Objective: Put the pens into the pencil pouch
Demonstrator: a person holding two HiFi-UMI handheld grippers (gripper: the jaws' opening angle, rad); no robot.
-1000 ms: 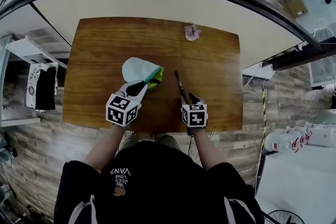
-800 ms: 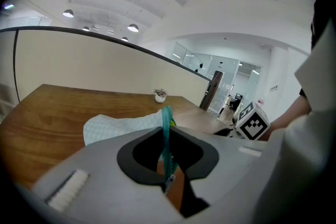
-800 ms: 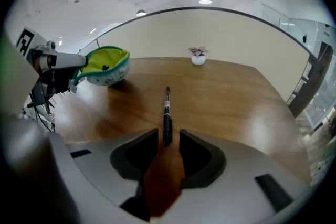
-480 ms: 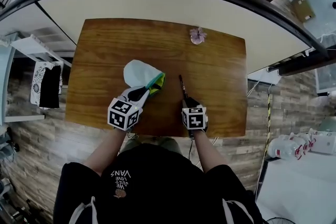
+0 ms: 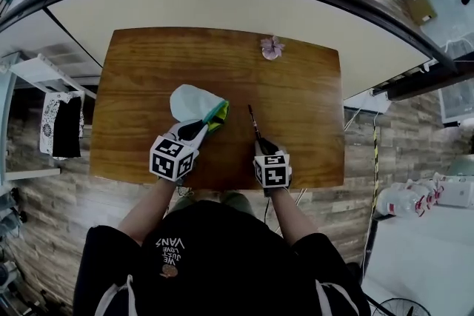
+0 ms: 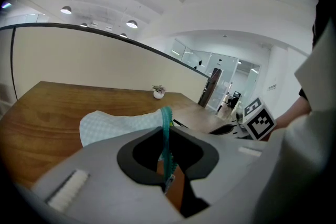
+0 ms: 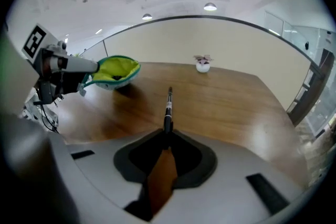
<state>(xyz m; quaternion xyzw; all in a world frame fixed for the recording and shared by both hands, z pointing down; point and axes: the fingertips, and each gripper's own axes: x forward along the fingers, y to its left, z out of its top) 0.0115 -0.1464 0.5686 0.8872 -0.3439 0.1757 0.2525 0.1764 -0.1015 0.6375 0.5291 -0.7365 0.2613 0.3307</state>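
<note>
Both grip: left tongs (image 5: 198, 129) hold the pouch (image 5: 189, 100), right tongs (image 5: 263, 146), just closing, the pen (image 5: 252, 120).

The pencil pouch (image 5: 191, 100) lies left of the tabletop (image 5: 296, 85) centre. It is pale checked fabric with a teal zipper and yellow-green lining. Its open mouth faces the tabletop's right side, and the left hand-held gripper (image 5: 196, 131) pinches its zipper edge. The pen (image 5: 252, 122) is slim and dark, and lies just right of the tabletop's centre with its far tip pointing at the tabletop's back edge. Its near end sits between the jaws of the right hand-held gripper (image 5: 261, 147), which have just been closing on it.
</note>
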